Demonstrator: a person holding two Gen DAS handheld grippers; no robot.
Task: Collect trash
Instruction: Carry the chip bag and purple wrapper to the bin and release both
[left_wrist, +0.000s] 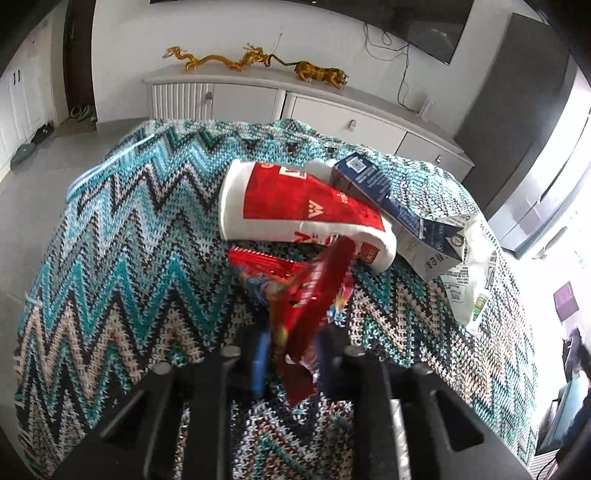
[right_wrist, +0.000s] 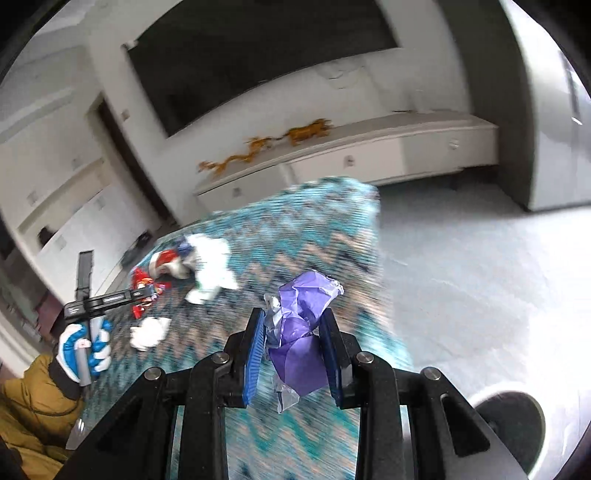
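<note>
My left gripper (left_wrist: 291, 354) is shut on a crumpled red snack wrapper (left_wrist: 306, 295) that sticks up between its blue pads, low over the zigzag knit cover (left_wrist: 122, 258). Just beyond lie a red-and-white paper cup (left_wrist: 295, 206) on its side, a dark blue carton (left_wrist: 391, 199) and a white crumpled bag (left_wrist: 472, 277). My right gripper (right_wrist: 293, 317) is shut on a crumpled purple wrapper (right_wrist: 299, 332) near the cover's right edge. In the right wrist view, the left gripper (right_wrist: 146, 291) sits at the red wrapper (right_wrist: 142, 280), held by a gloved hand (right_wrist: 85, 343).
A white wad of tissue (right_wrist: 149, 332) lies near the gloved hand. A white sideboard (left_wrist: 332, 110) with golden figurines stands behind the table, under a wall screen. Pale floor (right_wrist: 461, 277) opens to the right, with a dark round object (right_wrist: 513, 413) low at the right.
</note>
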